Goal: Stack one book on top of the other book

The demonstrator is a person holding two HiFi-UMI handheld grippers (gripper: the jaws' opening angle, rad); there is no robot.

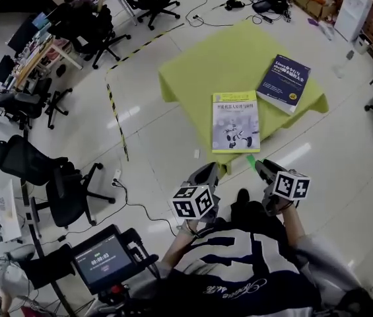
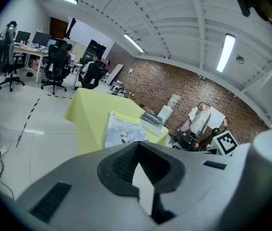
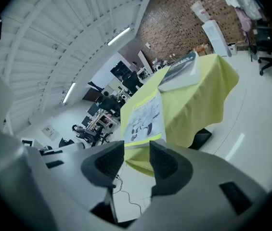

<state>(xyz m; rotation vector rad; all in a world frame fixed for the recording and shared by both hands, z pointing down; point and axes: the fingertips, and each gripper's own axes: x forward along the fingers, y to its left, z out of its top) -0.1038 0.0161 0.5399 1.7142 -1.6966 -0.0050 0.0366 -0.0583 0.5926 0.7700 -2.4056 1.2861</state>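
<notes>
Now my left gripper (image 2: 137, 146) is clenched on nothing, and my right gripper (image 3: 136, 151) is released and empty. Ahead, the white book (image 1: 236, 121) lies at the worktop's (image 1: 199, 65) near edge, with the blue book (image 1: 284, 83) just beside it, unstacked.

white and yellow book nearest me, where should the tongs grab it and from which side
Take the white and yellow book by its near short edge, coming in from the person's side of the yellow table. It lies flat and thin, so probably only an edge offers a pinch, and that edge sits close to the table's front rim. The open right tongs face it.
</notes>
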